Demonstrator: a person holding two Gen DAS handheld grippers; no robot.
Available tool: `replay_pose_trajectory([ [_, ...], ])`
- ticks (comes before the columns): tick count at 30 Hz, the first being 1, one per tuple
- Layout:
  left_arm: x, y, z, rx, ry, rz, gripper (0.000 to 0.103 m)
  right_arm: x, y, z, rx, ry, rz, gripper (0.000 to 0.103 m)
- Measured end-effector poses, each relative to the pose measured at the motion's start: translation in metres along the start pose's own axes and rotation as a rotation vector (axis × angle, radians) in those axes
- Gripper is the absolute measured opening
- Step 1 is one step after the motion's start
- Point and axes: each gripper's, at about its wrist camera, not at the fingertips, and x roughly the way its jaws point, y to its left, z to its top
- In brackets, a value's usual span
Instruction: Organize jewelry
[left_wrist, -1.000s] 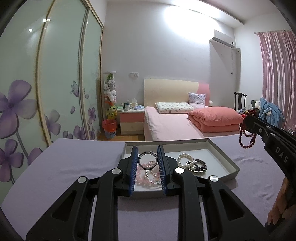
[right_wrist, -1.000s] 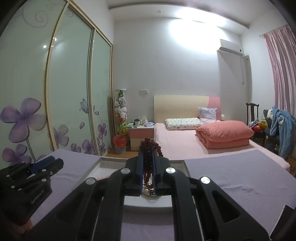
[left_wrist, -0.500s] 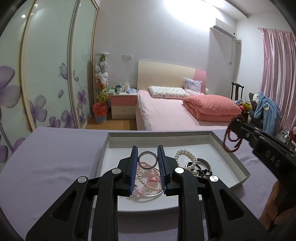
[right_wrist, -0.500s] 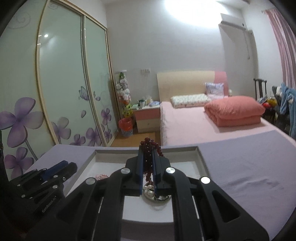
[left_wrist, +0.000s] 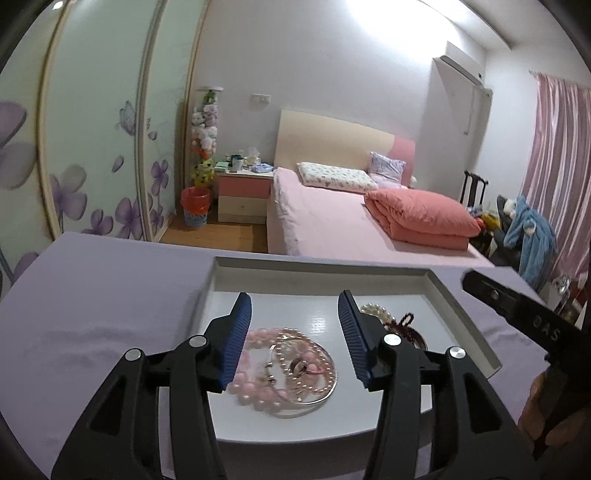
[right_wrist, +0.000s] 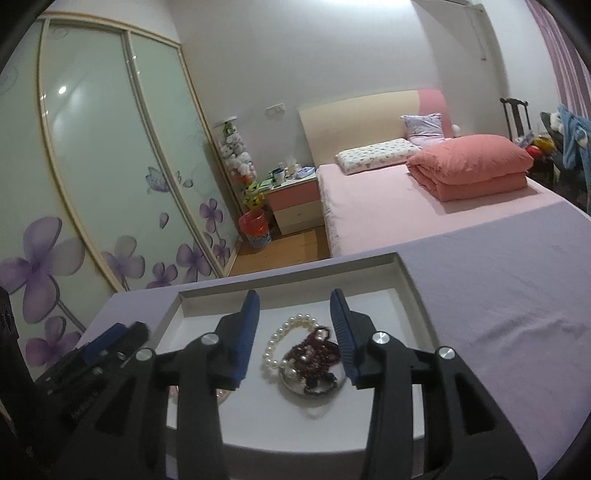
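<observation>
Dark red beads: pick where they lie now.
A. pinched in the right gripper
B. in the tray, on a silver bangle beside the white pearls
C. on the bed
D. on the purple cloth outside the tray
B: the dark red beads rest on a silver bangle beside the white pearls in the tray, below the open right gripper.

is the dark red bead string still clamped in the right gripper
No, the right gripper has just been opening and its jaws stand apart with nothing between the pads, while the dark red bead string lies in the white tray.
</observation>
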Motion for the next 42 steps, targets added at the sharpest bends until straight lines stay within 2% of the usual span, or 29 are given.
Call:
replay_pose_trajectory([
  [3,-0.017,0.013,0.003,-0.036,-0.019,-0.002,0.053,-0.014,0.002,-0.002,-0.001,-0.007,0.002,0.041],
  [8,-0.050,0.024,0.004,-0.059,-0.052,-0.015,0.057,-0.045,0.015,-0.009,-0.042,-0.016,0.010,0.051],
  [12,-0.084,0.026,-0.006,-0.033,-0.084,0.011,0.069,-0.083,0.030,-0.024,-0.100,-0.040,0.006,0.068],
  [14,-0.100,0.026,-0.014,-0.006,-0.095,0.039,0.076,-0.103,0.037,-0.033,-0.129,-0.053,0.000,0.079],
  [16,-0.115,0.025,-0.023,0.020,-0.105,0.068,0.089,-0.120,0.042,-0.041,-0.144,-0.067,-0.004,0.095],
  [18,-0.125,0.023,-0.030,0.035,-0.116,0.095,0.095,-0.137,0.049,-0.050,-0.166,-0.084,-0.022,0.099],
  [23,-0.148,0.023,-0.044,0.038,-0.131,0.126,0.101,-0.165,0.055,-0.064,-0.183,-0.104,-0.056,0.099],
  [32,-0.171,0.013,-0.063,0.055,-0.167,0.172,0.101,-0.196,0.056,-0.087,-0.214,-0.141,-0.064,0.099],
  [42,-0.178,0.008,-0.083,0.059,-0.164,0.196,0.101,-0.212,0.047,-0.114,-0.245,-0.194,-0.123,0.099],
])
